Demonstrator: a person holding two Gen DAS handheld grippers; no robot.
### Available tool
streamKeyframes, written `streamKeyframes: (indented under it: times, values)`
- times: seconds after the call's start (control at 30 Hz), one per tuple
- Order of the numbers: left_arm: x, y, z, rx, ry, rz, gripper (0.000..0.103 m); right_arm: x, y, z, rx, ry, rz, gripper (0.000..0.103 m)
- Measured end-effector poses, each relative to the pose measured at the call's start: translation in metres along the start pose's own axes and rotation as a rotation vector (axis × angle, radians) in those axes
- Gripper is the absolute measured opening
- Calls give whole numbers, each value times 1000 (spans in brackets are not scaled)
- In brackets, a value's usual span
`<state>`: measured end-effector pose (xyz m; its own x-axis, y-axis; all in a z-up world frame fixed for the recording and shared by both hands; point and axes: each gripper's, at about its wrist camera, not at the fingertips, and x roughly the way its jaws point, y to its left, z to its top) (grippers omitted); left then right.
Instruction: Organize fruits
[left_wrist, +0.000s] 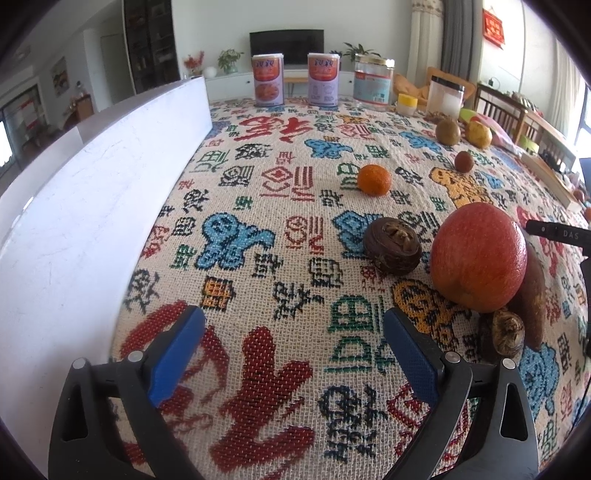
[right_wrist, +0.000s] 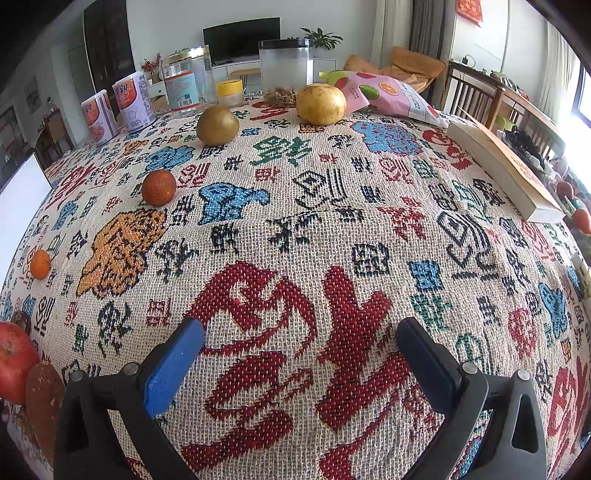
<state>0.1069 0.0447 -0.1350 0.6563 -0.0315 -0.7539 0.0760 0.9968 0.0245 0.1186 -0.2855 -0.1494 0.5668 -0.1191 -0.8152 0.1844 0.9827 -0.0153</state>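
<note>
The red apple (left_wrist: 478, 256) sits on the desk's woven cloth (left_wrist: 280, 206) in a cluster at the right of the left wrist view, touching a long brown tuber (left_wrist: 532, 295) that it largely hides. A small wrinkled brown fruit (left_wrist: 508, 332) lies in front of the apple and a dark ridged one (left_wrist: 392, 245) just beside it on the left. In the right wrist view this cluster is cut off at the left edge: only part of the apple (right_wrist: 14, 360) and the tuber's tip (right_wrist: 44, 398) show.

Farther out lie a bright orange tangerine (left_wrist: 373, 179), a darker small one (left_wrist: 463, 161) and two yellow-brown pears (left_wrist: 447, 132), all well apart. The right view shows the pears (right_wrist: 217, 124) larger, and alone shows the snack bag (right_wrist: 391, 94) and the book (right_wrist: 509, 168) along the desk's right side. Only the left view shows the white board (left_wrist: 92, 177) fully.

The left tool (left_wrist: 293, 338) and right tool (right_wrist: 299, 341) both stand spread wide, holding nothing, above bare cloth.
</note>
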Motion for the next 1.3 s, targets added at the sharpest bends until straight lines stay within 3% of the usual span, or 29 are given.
streamKeyframes:
  times: [1.3]
  values:
    - [-1, -2, -1, 12, -7, -10, 99, 0, 0, 0, 0, 0, 0, 103]
